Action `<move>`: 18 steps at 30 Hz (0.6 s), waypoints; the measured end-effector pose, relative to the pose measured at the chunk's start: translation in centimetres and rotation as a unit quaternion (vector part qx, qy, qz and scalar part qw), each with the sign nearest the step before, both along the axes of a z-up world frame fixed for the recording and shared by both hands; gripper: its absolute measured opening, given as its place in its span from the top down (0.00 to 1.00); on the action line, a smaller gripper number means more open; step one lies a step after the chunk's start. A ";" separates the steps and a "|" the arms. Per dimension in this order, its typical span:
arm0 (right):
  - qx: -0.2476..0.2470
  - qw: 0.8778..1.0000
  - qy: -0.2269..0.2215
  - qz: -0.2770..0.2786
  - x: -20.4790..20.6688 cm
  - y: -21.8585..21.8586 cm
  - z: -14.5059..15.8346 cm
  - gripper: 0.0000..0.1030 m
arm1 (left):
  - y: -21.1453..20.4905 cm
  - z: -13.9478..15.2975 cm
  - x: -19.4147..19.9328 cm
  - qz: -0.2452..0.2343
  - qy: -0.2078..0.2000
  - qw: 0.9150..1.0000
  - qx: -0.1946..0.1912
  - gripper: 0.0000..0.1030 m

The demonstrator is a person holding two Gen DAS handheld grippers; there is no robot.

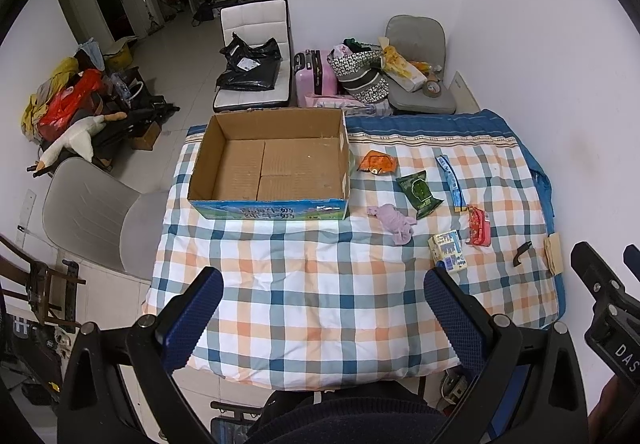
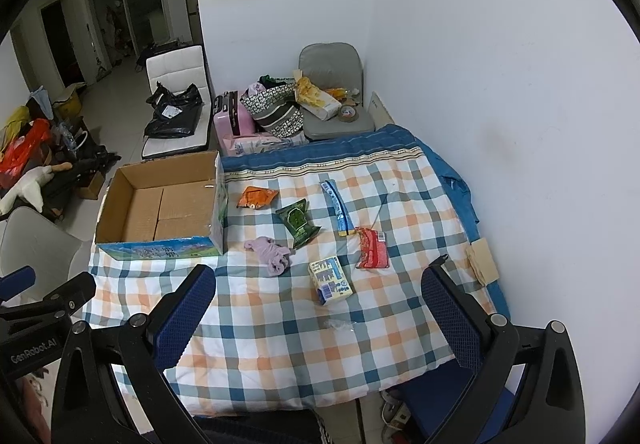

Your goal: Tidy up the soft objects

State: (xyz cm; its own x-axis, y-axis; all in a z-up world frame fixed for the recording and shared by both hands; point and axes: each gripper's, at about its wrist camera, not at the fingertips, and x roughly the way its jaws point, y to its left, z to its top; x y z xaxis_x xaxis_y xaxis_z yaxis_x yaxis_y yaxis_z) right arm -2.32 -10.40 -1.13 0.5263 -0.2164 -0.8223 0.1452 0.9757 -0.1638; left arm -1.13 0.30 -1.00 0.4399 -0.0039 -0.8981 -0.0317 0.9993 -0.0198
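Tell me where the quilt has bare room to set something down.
Free: the checked quilt near edge, between both open claws and below the cardboard box; the box floor is also bare. Crowded: right of the box, where purple cloth, green packet and tissue pack cluster.

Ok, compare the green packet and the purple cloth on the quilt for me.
The green packet is a flat, printed, sealed pouch with crimped ends; the purple cloth is a plain, crumpled, shapeless bundle. The packet lies farther back on the checked quilt; the cloth sits nearer the grippers and closer to the cardboard box. Both lie loose on the quilt, outside the box, untouched by either gripper.
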 end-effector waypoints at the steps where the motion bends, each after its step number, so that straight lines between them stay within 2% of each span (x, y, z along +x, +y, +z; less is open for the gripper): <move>1: 0.000 1.000 0.000 0.000 0.1 0.0 0.0 0.00 | 0.1 -0.1 -0.1 0.001 -0.001 1.000 -0.001 0.00; 18: 0.002 1.000 -0.004 0.003 0.7 0.0 0.6 0.00 | -0.2 1.4 0.7 0.003 -0.004 1.000 0.003 0.00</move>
State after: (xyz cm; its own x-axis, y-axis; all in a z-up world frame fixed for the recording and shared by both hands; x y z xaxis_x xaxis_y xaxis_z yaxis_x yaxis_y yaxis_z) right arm -1.62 -10.45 -0.51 0.5350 -0.2102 -0.8183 0.1403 0.9772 -0.1593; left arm -0.45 0.09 0.40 0.4474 0.0035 -0.8943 -0.0377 0.9992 -0.0149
